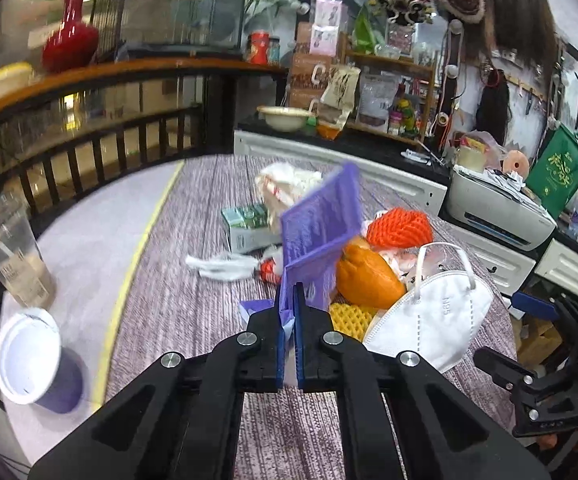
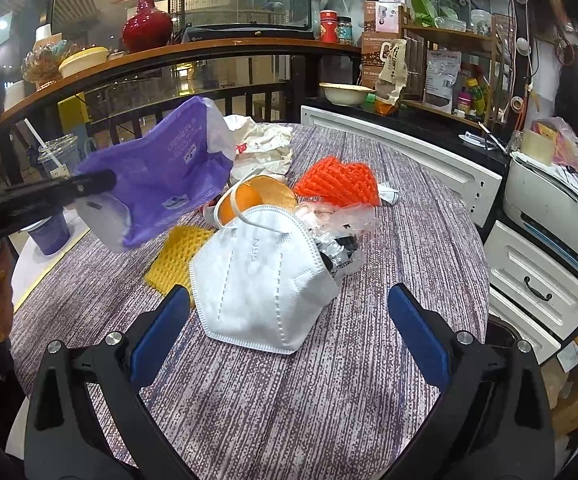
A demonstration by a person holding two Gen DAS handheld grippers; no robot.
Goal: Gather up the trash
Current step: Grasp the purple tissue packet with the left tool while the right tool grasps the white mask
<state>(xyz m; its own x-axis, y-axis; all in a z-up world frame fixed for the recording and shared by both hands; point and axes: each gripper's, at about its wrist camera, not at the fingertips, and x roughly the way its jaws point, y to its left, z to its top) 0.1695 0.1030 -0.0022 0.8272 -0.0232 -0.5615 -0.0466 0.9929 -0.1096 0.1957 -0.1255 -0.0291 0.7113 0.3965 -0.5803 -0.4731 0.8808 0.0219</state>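
Left wrist view: my left gripper (image 1: pixel 289 312) is clamped tight on the purple wrapper (image 1: pixel 319 220), lifted clear off the table (image 1: pixel 193 280). My right gripper (image 2: pixel 289 320) has its blue pads (image 2: pixel 159 330) wide apart, holding nothing, low over the table just short of the white mask (image 2: pixel 261 276). Behind the mask: orange peel (image 2: pixel 245 198), orange foam net (image 2: pixel 339 186), crumpled clear plastic (image 2: pixel 337 220). Left of the mask, a yellow foam net (image 2: pixel 177 258). Far left of the mask, a lidded paper cup (image 1: pixel 35 360).

Left gripper (image 1: pixel 289 300) clamped shut on purple wrapper (image 1: pixel 321 220), raised off the table. Right gripper (image 2: pixel 289 312) low, jaws spread wide, holding nothing.
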